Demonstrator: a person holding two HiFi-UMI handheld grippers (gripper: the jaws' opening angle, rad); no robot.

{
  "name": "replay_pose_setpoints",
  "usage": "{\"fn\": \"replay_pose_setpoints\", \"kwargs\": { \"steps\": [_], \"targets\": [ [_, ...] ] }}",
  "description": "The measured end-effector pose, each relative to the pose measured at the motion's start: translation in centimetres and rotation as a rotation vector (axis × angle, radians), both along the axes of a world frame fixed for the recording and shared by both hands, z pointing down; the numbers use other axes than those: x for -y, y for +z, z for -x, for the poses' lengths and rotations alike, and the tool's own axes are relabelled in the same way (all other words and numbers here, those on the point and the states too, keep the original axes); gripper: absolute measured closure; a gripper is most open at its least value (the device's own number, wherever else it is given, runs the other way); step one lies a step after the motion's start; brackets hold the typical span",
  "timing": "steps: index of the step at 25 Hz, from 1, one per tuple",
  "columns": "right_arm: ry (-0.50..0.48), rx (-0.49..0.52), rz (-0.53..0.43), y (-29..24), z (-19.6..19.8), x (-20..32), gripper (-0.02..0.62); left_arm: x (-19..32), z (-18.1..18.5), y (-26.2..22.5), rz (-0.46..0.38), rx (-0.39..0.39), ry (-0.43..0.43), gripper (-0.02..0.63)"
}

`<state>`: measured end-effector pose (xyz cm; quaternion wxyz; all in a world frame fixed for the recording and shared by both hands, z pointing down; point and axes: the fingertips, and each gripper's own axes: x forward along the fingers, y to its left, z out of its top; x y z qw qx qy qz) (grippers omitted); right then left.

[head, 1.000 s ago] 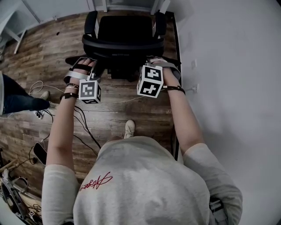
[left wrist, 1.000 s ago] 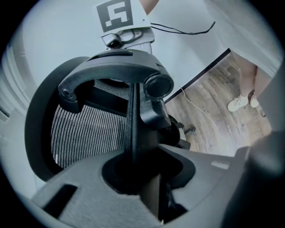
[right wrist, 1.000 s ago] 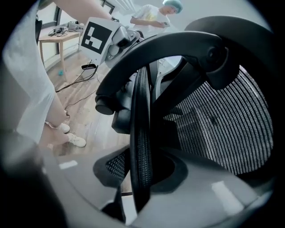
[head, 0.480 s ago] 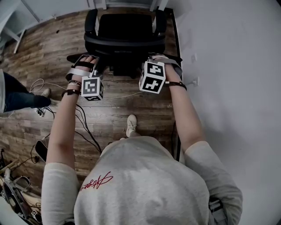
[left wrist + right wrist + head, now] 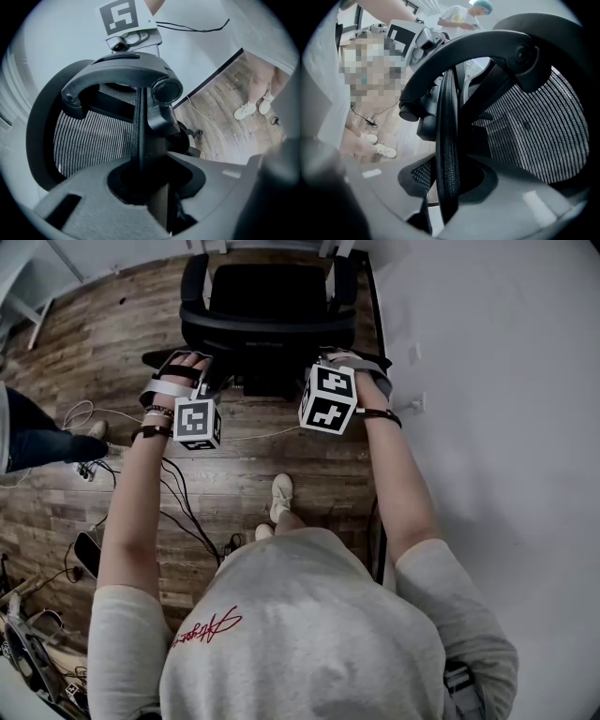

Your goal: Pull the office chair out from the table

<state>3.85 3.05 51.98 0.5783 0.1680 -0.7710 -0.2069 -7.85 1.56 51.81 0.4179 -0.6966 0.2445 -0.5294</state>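
Pics are gray & washed out, w/ soft even light all over. Head view bends at the edges; faint shadow on the white wall [image 5: 506, 427]. Gripper views: dark round corners, close stuff blurry, office chair [image 5: 543, 122] mesh sharp.

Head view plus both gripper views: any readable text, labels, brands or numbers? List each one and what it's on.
Red cursive print on the person's grey T-shirt: script lettering, too small and stylised to read.
Left black-and-white marker cube and right marker cube: coded square patterns only, no letters or digits.
Black mesh office chair: no label or brand visible in any view.
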Motion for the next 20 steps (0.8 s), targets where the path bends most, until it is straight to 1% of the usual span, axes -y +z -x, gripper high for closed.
{"fn": "replay_pose_setpoints", "kwargs": {
  "steps": [20],
  "targets": [
    [0.010,0.002,-0.004,0.2,0.3,-4.4,0.485,-4.2,0.2,0.3,0.003,-0.002,0.014,0.505]
  ]
}}
